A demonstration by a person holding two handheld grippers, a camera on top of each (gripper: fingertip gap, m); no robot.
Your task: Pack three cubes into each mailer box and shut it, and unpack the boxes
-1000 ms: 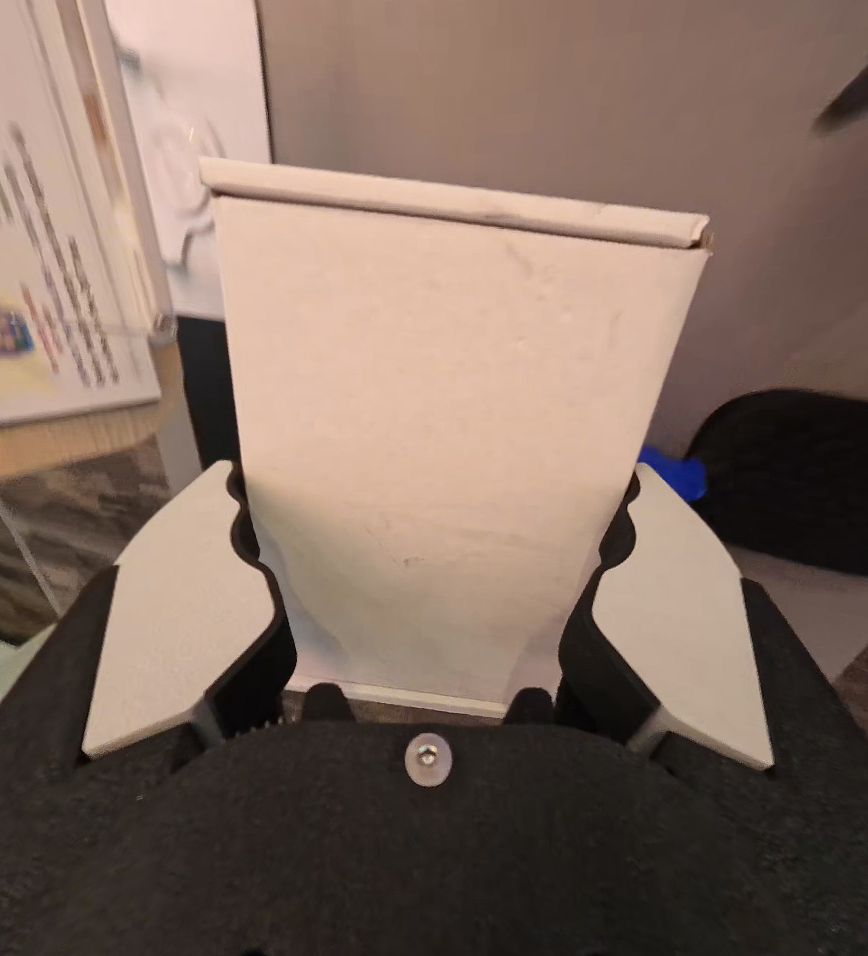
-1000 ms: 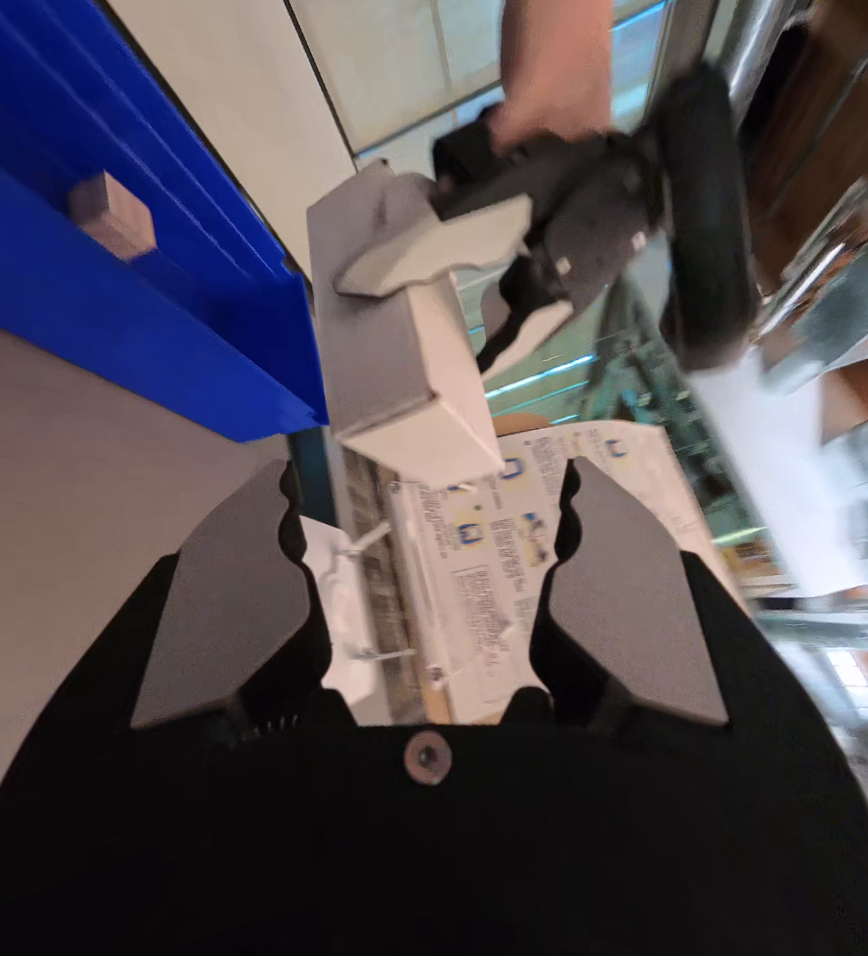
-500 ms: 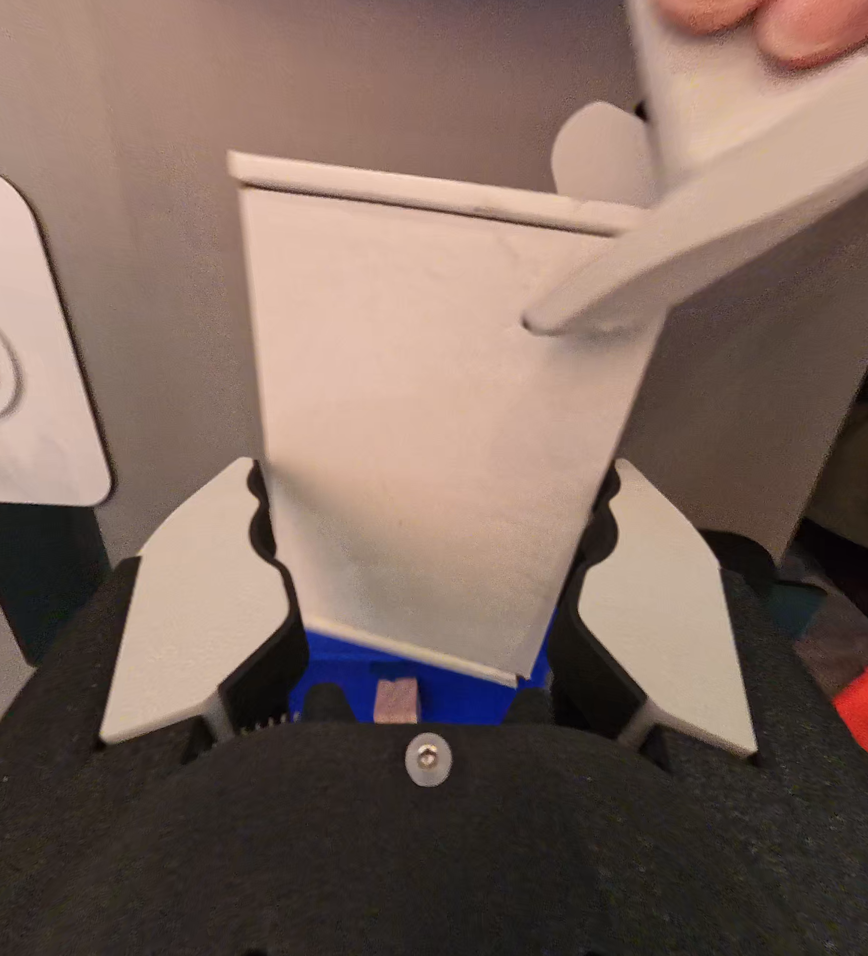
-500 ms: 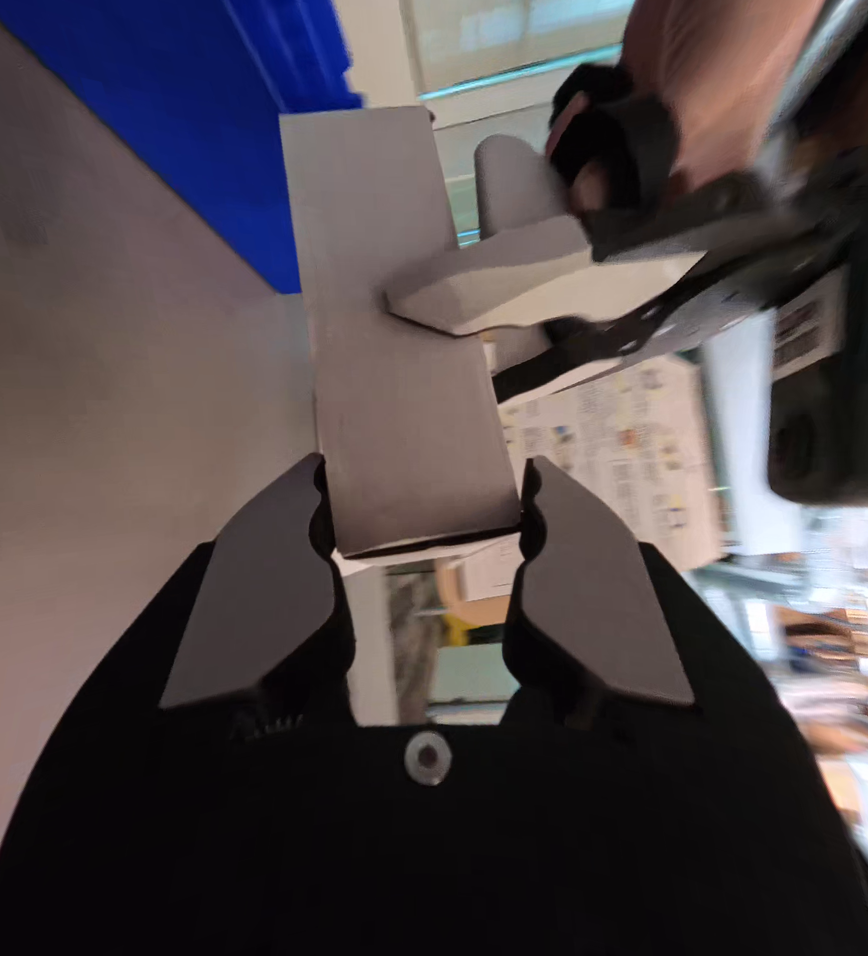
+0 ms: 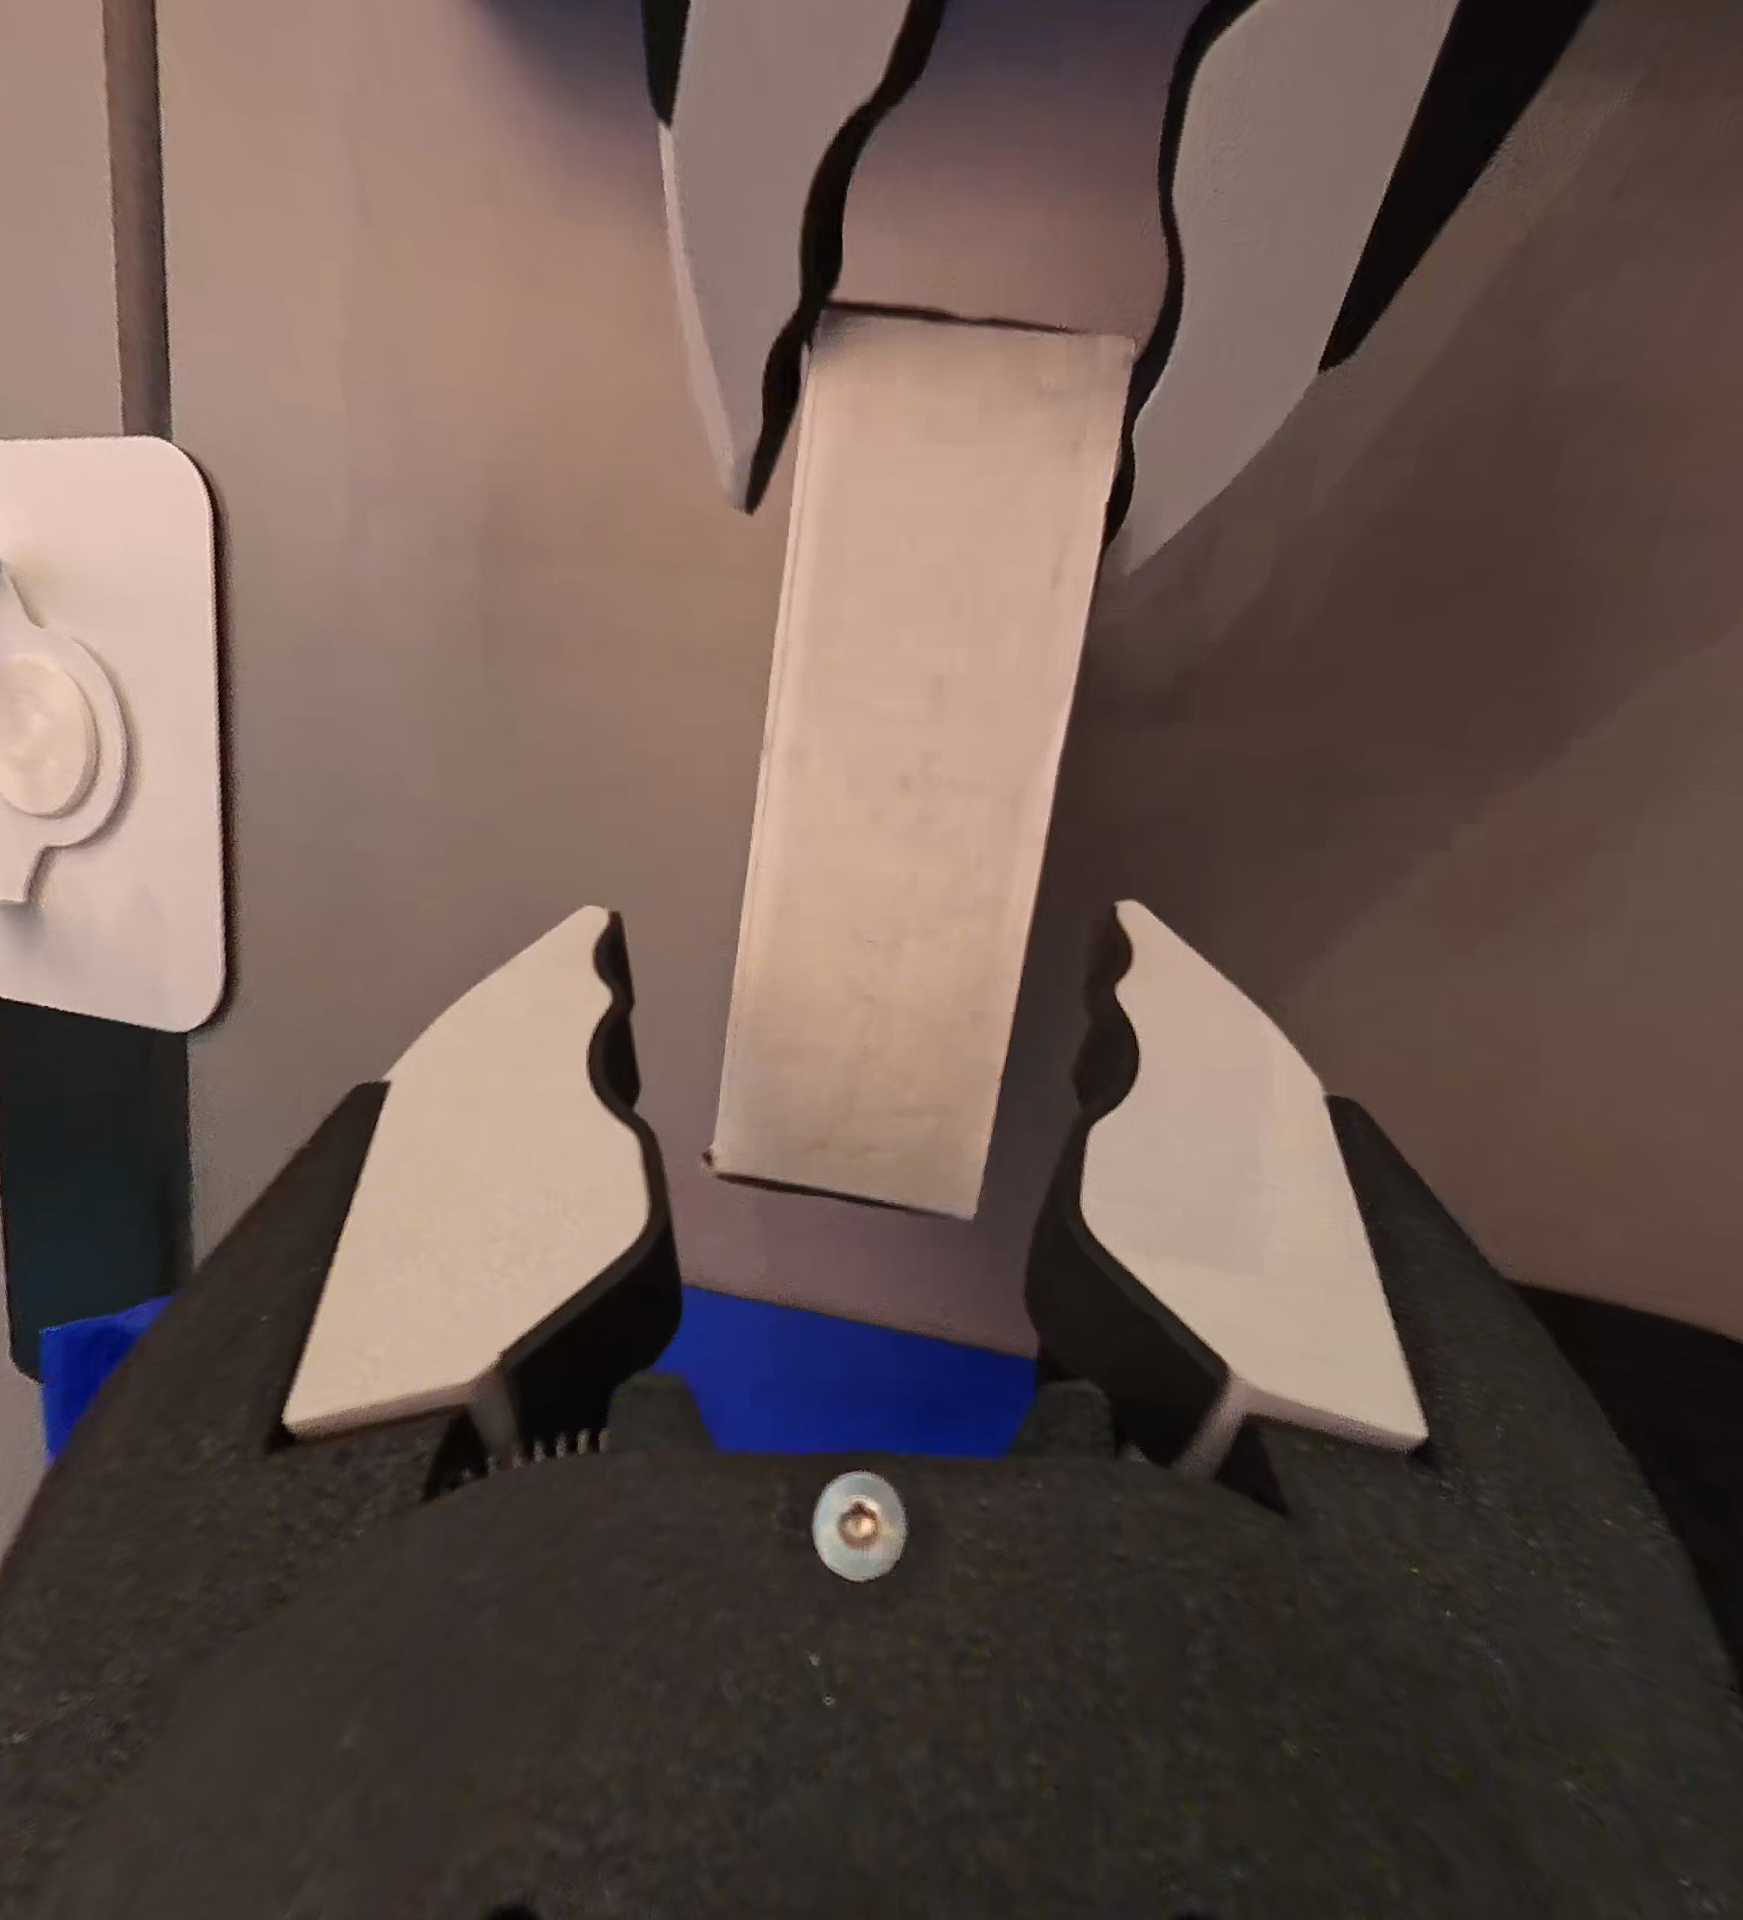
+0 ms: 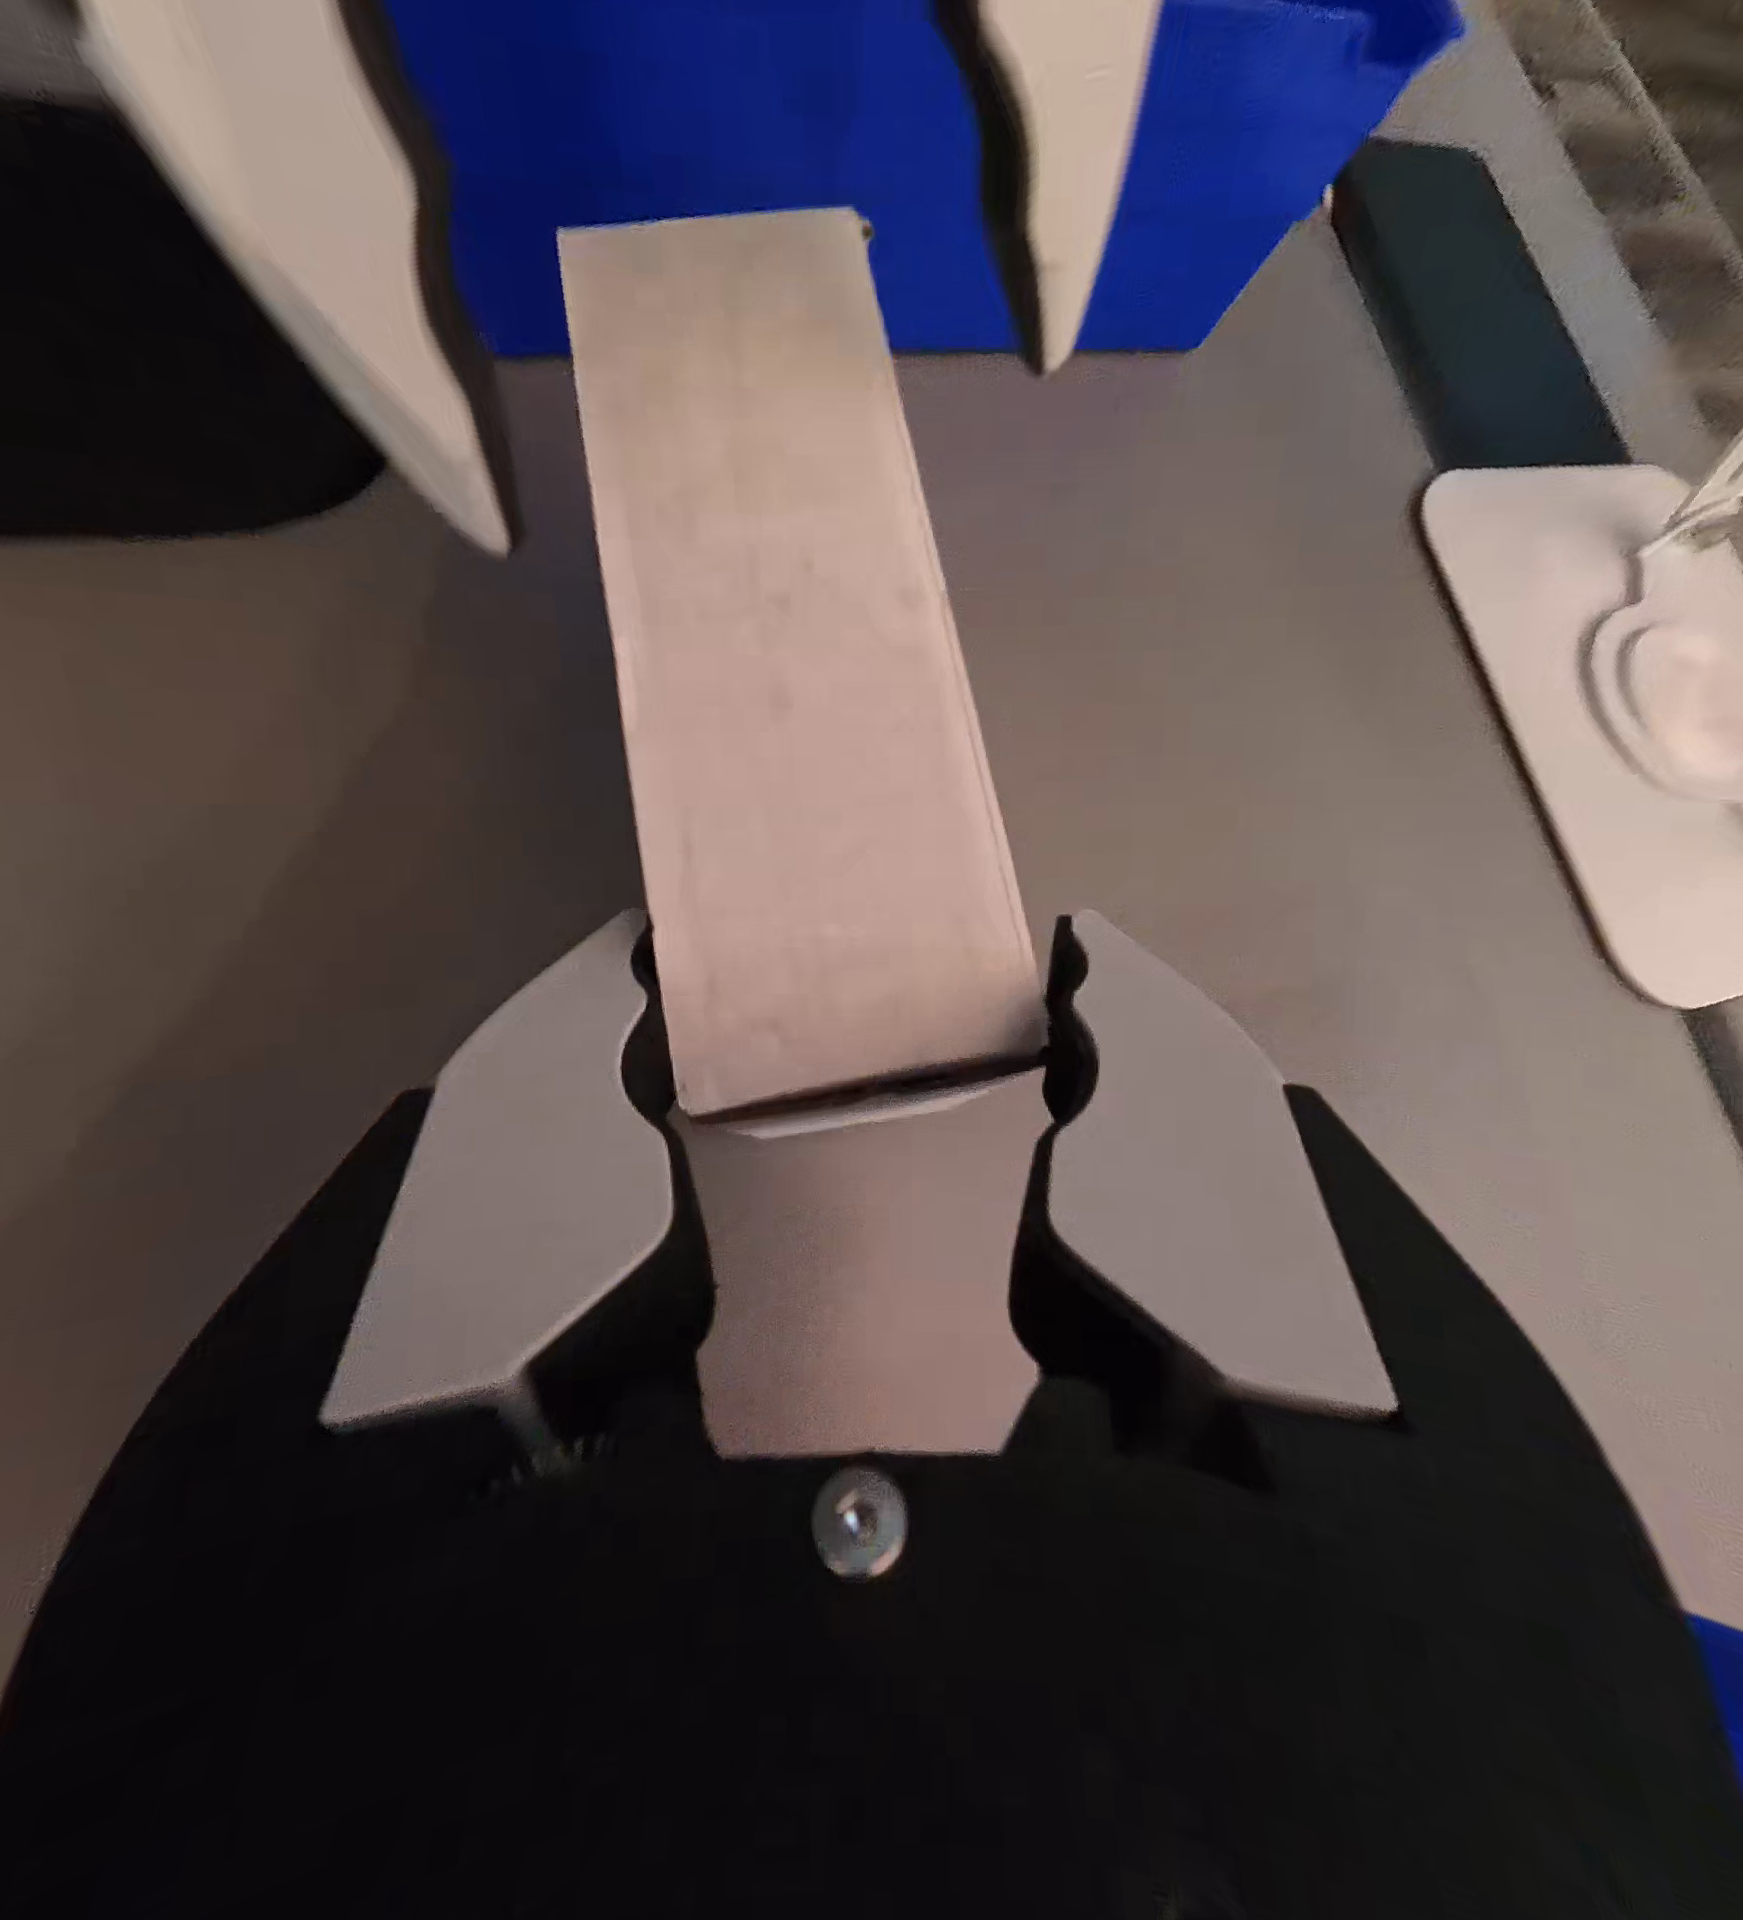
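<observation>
A closed white mailer box point(image 5: 908, 779) hangs in the air above the grey table, its narrow side facing me. My right gripper point(image 6: 851, 925) is shut on the box's near end point(image 6: 773, 623); in the left wrist view it point(image 5: 940, 436) comes in from the top and clamps the far end. My left gripper point(image 5: 862, 920) is open, with its fingers standing apart on either side of the box and a gap on each side. In the right wrist view it point(image 6: 773, 447) straddles the box's far end. No cubes show.
A blue bin point(image 6: 701, 156) stands behind the box and also shows in the left wrist view point(image 5: 846, 1382). A white stand base point(image 6: 1625, 727) lies on the table point(image 6: 223, 831) to the right. A black object point(image 6: 67, 312) sits at the upper left. My right fingertips sit around 8 centimeters from my left ones.
My left gripper has opened and let go of the box. My right gripper has closed on the box's end and now holds it alone. The box has turned its narrow side toward the left camera.
</observation>
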